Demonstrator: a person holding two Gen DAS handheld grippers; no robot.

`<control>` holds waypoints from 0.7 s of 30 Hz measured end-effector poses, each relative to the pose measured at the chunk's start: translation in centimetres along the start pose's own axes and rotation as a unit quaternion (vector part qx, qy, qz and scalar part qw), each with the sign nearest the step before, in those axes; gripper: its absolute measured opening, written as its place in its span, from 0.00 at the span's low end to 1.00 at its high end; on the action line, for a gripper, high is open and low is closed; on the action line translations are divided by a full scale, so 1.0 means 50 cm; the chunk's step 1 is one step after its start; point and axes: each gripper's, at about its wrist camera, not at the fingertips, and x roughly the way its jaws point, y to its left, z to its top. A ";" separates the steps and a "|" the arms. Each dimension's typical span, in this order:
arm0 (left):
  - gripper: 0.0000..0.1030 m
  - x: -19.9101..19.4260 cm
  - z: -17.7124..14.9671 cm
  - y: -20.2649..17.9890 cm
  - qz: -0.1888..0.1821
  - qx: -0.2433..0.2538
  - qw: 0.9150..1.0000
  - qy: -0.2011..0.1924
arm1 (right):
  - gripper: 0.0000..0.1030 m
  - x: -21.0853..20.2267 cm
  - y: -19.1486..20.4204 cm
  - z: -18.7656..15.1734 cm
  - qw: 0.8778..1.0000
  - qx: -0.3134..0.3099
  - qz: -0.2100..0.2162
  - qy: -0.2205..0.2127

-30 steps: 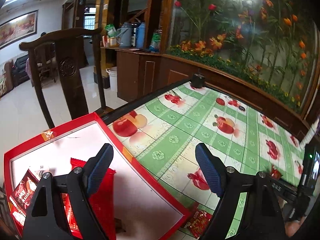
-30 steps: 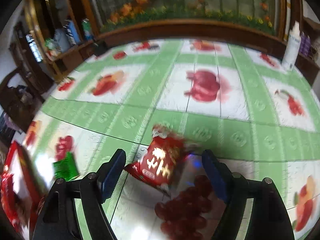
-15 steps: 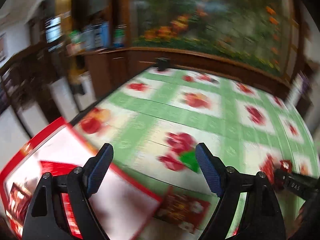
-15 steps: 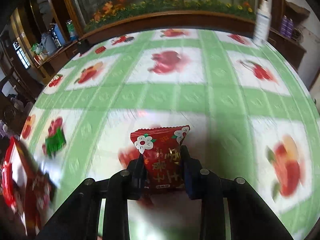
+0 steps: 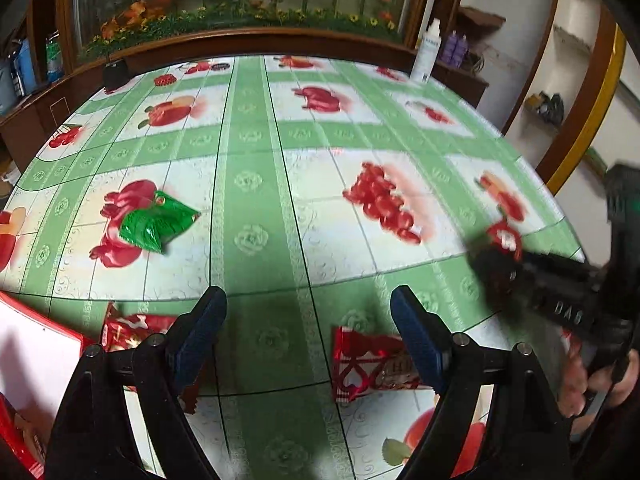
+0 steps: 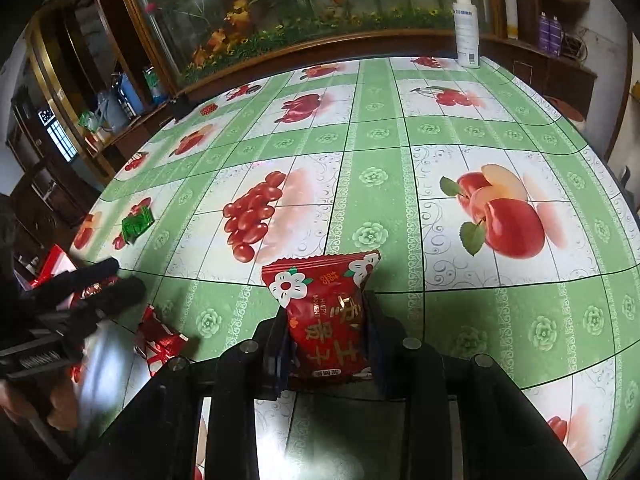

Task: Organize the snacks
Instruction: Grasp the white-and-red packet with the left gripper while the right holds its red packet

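The red snack packet (image 6: 326,316) with the white flowers stood upright between the pads of my right gripper (image 6: 326,344), which pinched it by its lower half, though those jaws were easing apart a little; its top edge stuck up above the fingertips, off the table (image 6: 400,200). In my left wrist view that same right gripper (image 5: 496,256) showed as a dark blur at the right edge, with a bit of red at its tip.

My left gripper (image 5: 308,320) hung with its blue pads spread wide and nothing between them, only the green stripe of the fruit-print cloth below. Just under and behind its right finger (image 5: 416,332) lay a red-and-white snack pack (image 5: 372,364), flat on the cloth. Behind its left finger (image 5: 200,328) lay another red packet (image 5: 128,328), partly hidden, beside the corner of the red tray (image 5: 40,352) at the near left edge. Something red and printed lay inside the tray at the very bottom left; I could not tell what.

Farther out on the left, a green packet (image 5: 156,224) lay flat on a printed pomegranate, well apart from both grippers. At the far right edge of the table a white spray bottle (image 6: 466,28) stood upright, with purple bottles (image 6: 550,32) on the shelf beyond. A small dark object (image 5: 115,74) sat at the far left corner.
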 end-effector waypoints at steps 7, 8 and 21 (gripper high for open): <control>0.82 -0.028 -0.038 -0.058 0.032 0.021 0.999 -0.011 | 0.35 0.017 0.026 0.007 0.999 -0.038 -0.028 -0.005; 0.82 -0.027 -0.041 -0.066 0.034 0.024 0.999 -0.010 | 0.35 0.017 0.026 0.007 0.999 -0.038 -0.029 -0.004; 0.79 0.012 -0.059 -0.085 0.054 0.023 0.998 0.010 | 0.35 0.013 0.022 0.007 0.999 -0.027 -0.024 0.003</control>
